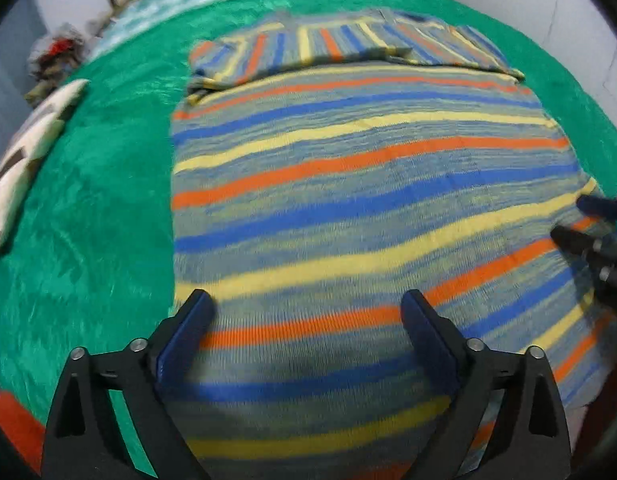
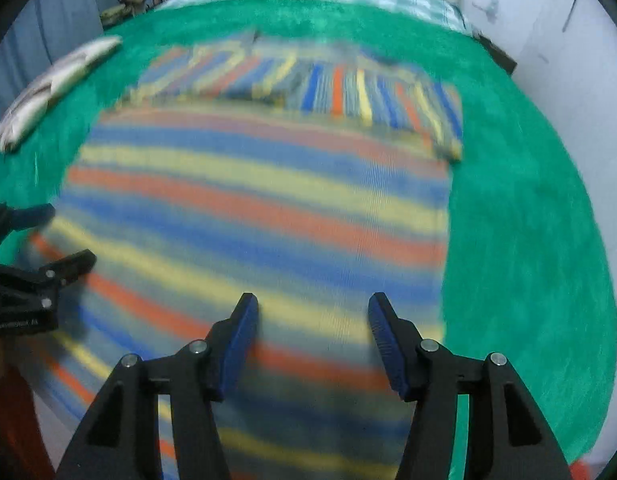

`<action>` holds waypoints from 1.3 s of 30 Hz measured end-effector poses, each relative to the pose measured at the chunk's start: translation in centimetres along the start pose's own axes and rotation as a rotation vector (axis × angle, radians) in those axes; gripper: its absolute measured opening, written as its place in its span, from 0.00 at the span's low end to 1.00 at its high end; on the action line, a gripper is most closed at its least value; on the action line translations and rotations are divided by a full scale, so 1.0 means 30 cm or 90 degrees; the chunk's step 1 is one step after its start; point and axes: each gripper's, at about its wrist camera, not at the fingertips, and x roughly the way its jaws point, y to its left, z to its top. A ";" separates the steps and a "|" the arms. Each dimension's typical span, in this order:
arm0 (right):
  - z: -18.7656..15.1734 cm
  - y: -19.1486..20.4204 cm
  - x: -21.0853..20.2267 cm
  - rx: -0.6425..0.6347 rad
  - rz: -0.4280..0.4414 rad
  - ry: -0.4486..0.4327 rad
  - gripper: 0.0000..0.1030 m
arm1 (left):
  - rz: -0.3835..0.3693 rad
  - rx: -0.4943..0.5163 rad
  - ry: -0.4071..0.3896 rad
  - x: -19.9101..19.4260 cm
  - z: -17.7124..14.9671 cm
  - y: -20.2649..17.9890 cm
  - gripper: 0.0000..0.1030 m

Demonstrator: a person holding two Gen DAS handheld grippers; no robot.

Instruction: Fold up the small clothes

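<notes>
In our left wrist view, the left gripper [image 1: 306,308] hangs with fingers spread wide, holding nothing, above the striped sweater [image 1: 348,184] lying flat on the green blanket [image 1: 108,200]. In our right wrist view, blurred, the right gripper [image 2: 313,310] is likewise wide apart and empty over the sweater's near hem.

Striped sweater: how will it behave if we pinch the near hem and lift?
The striped sweater is probably floppy: it lies flat and follows the green blanket, with its sleeves already folded across the top. It likely sags between the open left gripper and open right gripper. The ribbed knit on plush fabric looks grippy, so dragging may bunch it.
</notes>
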 end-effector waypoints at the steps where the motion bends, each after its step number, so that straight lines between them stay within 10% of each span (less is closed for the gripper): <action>1: -0.045 0.000 0.014 0.003 -0.002 -0.001 0.57 | 0.000 -0.003 0.001 0.001 -0.002 0.000 0.95; 10: -0.086 0.020 0.033 -0.024 -0.059 -0.044 0.71 | -0.027 -0.017 -0.017 0.043 -0.019 0.017 0.99; 39: -0.088 0.023 0.040 -0.025 -0.061 -0.050 0.74 | -0.027 -0.014 -0.026 0.043 -0.020 0.018 0.99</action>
